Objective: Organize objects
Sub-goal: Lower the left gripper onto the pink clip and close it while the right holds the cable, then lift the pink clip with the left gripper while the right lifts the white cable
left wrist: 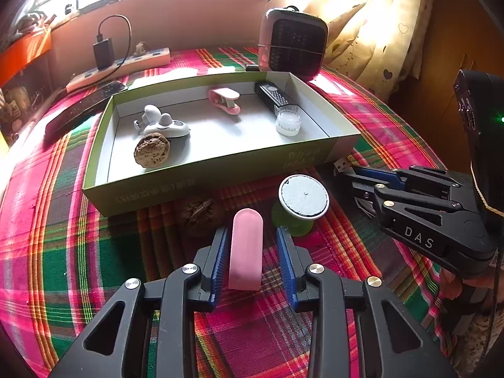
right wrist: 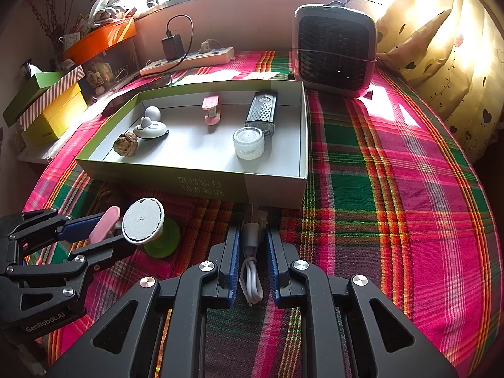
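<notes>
Pink eraser-like block: one, smooth, round-topped, between left gripper pads, gaps visible both sides, near side of open box. Five items counted inside box. Right gripper clamped on white cable. One walnut outside box.

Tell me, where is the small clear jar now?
The clear jar stands inside the green box, toward its right end, in front of the black remote and touching its near end.
</notes>
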The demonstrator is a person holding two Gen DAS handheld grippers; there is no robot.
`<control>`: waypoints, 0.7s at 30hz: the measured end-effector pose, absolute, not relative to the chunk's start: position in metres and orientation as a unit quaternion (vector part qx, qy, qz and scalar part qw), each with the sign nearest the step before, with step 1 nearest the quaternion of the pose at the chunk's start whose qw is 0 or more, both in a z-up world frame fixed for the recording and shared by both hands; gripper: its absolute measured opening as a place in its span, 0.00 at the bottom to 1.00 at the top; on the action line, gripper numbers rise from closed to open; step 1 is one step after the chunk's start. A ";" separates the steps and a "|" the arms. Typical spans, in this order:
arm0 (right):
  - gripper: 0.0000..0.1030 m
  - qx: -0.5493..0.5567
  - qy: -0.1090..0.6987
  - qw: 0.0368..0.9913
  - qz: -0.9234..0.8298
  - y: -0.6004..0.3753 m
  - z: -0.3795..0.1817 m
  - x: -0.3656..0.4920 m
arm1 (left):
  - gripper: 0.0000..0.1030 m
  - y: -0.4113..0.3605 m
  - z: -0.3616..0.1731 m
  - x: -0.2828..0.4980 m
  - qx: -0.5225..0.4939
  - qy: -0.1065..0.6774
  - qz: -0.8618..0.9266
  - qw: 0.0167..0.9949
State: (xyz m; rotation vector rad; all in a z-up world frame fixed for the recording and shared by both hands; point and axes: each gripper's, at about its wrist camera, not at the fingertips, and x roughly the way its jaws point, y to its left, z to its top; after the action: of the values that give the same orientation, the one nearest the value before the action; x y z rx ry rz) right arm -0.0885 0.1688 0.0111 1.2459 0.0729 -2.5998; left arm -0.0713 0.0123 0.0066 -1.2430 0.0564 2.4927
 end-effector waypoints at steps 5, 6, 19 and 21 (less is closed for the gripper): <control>0.16 0.428 0.025 0.129 -0.894 0.169 0.011 -0.089 | 0.20 0.012 0.006 -0.070 -0.436 0.031 0.884 0.167; 0.16 0.428 0.025 0.128 -0.894 0.169 0.011 -0.088 | 0.20 0.012 0.006 -0.070 -0.436 0.029 0.884 0.167; 0.16 0.428 0.025 0.129 -0.894 0.169 0.011 -0.089 | 0.15 0.010 0.006 -0.071 -0.434 0.035 0.886 0.163; 0.16 0.428 0.025 0.129 -0.894 0.169 0.011 -0.089 | 0.15 0.010 0.006 -0.071 -0.434 0.034 0.886 0.163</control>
State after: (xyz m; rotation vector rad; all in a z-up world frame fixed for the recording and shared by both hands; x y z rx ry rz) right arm -0.0887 0.1685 0.0112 1.2459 0.0729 -2.5997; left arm -0.0706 0.0099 0.0060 -1.2368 0.0978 2.5259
